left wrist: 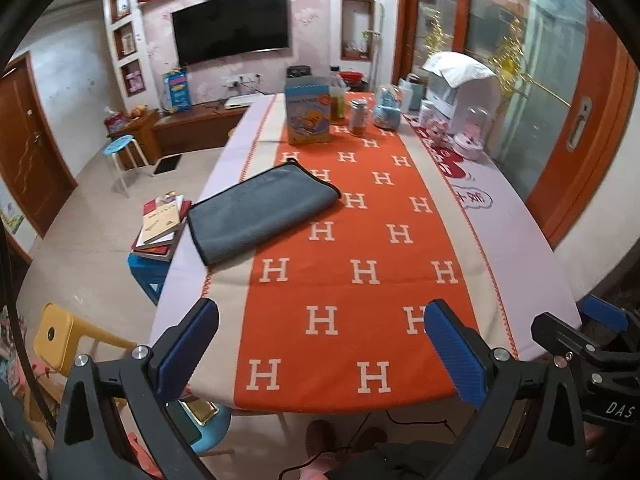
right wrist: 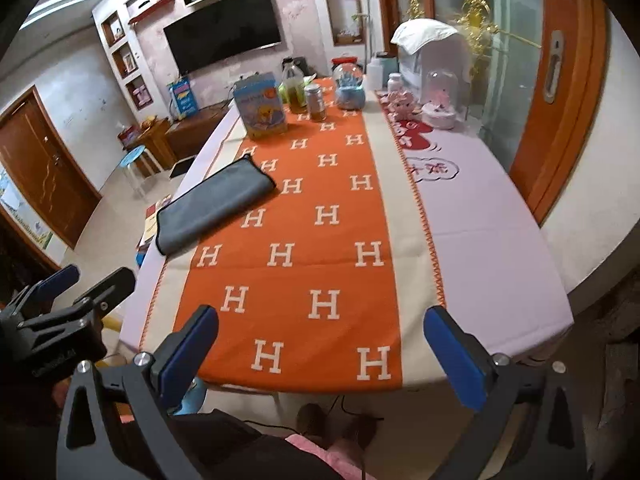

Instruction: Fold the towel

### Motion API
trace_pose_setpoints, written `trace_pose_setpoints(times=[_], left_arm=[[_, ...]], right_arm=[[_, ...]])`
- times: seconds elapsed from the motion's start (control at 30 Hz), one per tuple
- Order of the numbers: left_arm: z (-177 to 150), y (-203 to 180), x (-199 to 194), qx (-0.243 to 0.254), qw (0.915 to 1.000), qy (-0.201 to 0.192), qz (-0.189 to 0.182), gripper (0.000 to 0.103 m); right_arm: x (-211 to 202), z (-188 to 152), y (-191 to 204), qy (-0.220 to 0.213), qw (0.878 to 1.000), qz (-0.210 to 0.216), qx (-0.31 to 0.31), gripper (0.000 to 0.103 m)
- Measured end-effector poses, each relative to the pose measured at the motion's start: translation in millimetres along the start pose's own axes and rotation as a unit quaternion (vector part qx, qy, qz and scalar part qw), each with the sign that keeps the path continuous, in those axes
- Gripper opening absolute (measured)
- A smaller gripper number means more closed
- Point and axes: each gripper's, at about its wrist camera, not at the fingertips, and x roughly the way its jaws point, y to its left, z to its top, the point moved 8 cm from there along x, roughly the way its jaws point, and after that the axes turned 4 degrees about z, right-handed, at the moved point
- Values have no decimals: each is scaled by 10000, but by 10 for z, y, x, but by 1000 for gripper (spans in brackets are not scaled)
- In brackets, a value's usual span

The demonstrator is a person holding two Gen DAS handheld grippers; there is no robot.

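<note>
**Grey towel lies folded on the H-patterned table, both grippers held back with nothing in them**

The orange runner (left wrist: 352,240) down the middle of the table (right wrist: 488,216) is printed with rows of white "H" letters; beside it, on the pale cloth, a red heart shape and a white cloud shape carry Chinese characters too distorted to read; a blue carton (left wrist: 307,114) at the far end shows a yellow cartoon duck, its lettering too small to make out; the body of the other gripper at the right edge of the left wrist view bears the letters "DAS"; a stack of books (left wrist: 162,226) sits on a blue stool just off the table's left edge, its cover text illegible.

The left gripper (left wrist: 320,344) hovers above the near end of the table with its jaws spread wide, blue pads (left wrist: 456,356) facing each other, holding and touching nothing; the right gripper (right wrist: 320,344) hangs likewise over the near edge, jaws wide apart and empty.

The towel (left wrist: 260,210), grey with a dark stitched border, lies folded flat on the left side of the table, partly on the pale cloth and partly on the runner, well apart from both grippers; jars and bottles (right wrist: 316,102) stand in a cluster at the far end, beyond it.
</note>
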Motion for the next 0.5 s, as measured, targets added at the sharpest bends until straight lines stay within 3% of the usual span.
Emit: trace_pose_setpoints(times=[0.5], left_arm=[[71, 34, -30, -74, 9992, -297, 275, 102]], right_arm=[[77, 2, 2, -52, 10000, -3, -72, 103]])
